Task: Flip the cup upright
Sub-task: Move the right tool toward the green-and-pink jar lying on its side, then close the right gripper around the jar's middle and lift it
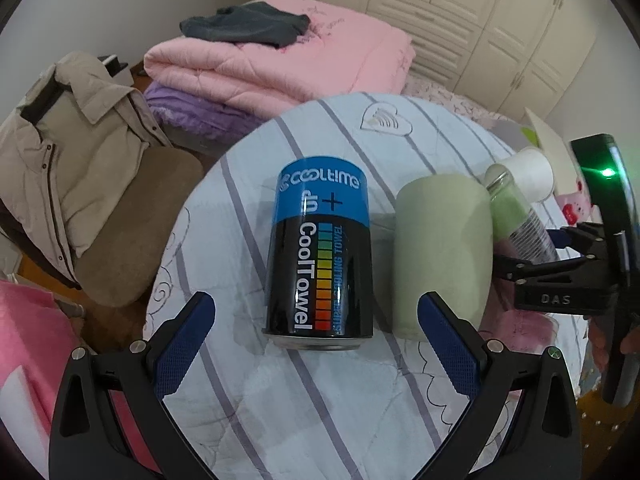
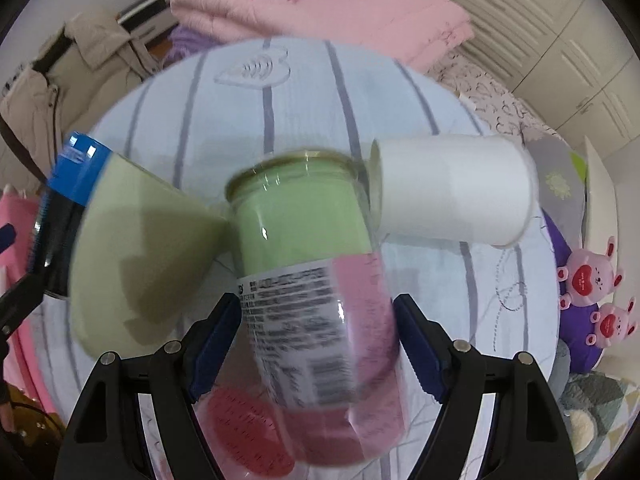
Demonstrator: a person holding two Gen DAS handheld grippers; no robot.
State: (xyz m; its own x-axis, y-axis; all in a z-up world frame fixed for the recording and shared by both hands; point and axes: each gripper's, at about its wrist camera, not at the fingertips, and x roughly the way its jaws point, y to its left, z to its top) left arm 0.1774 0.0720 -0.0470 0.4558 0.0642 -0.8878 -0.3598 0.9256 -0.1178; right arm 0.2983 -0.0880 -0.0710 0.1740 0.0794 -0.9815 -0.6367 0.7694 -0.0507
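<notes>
On a round table with a striped cloth (image 1: 320, 400) several cups lie on their sides. A blue and black "CoolTowel" can (image 1: 320, 256) lies just ahead of my open, empty left gripper (image 1: 316, 344). A sage green cup (image 1: 440, 252) lies to its right. My right gripper (image 2: 316, 344) is shut on a clear glass cup (image 2: 316, 280) with a green and pink inside and a printed label, and holds it tilted, base toward the camera. A white paper cup (image 2: 452, 192) lies beyond it. The green cup (image 2: 140, 260) shows at left.
Folded pink quilts (image 1: 280, 68) with dark clothing lie behind the table. A beige jacket (image 1: 68, 152) hangs over a brown chair at left. Pink plush toys (image 2: 592, 280) lie at right. White wardrobe doors (image 1: 480, 12) stand at the back.
</notes>
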